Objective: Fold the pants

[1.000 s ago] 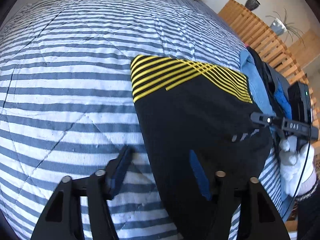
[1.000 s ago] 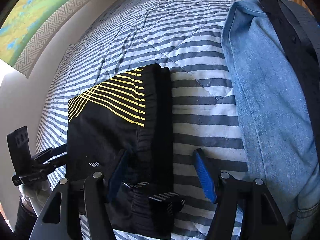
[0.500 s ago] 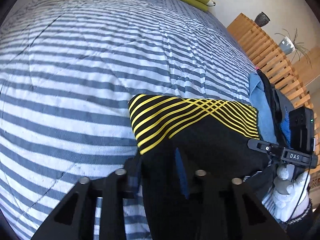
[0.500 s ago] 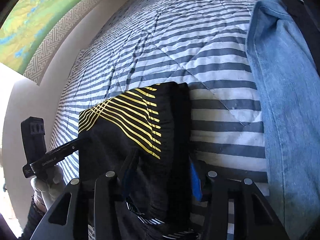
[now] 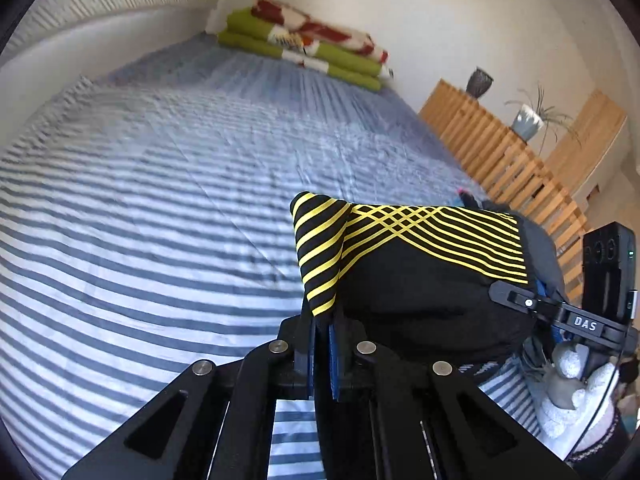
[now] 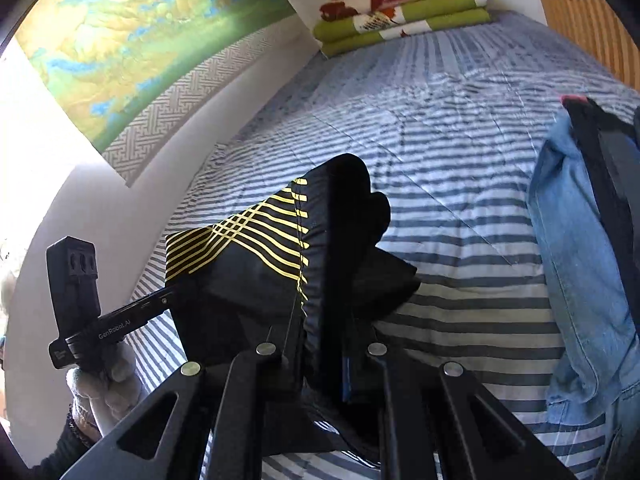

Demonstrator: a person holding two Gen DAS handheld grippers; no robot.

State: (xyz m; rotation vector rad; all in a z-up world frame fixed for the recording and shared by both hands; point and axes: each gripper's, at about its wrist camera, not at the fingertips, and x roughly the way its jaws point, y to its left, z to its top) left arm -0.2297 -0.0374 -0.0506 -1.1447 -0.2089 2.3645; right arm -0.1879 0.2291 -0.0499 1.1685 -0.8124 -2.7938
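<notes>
The black pants (image 5: 420, 280) with yellow stripes hang lifted above the striped bed cover (image 5: 160, 200), held at both near corners. My left gripper (image 5: 322, 344) is shut on the pants' left edge, and the striped corner flops over its tips. In the right wrist view the pants (image 6: 256, 256) drape over my right gripper (image 6: 324, 360), whose jaws are closing with a thick fold of black fabric pinched between the pads. Each view shows the other gripper at the far side of the cloth: the right one (image 5: 536, 304) and the left one (image 6: 160, 304).
Blue jeans (image 6: 572, 240) and dark clothes lie on the bed's right side. A folded green, red and white blanket (image 5: 308, 52) sits at the head of the bed. A wooden slatted rail (image 5: 500, 152) with a potted plant (image 5: 526, 120) runs along the right. White-gloved hands (image 6: 104, 388) hold the grippers.
Both grippers went from open around the pants' near corners to shut on them. Both then rose and tilted up, lifting the pants' near edge off the bed.
</notes>
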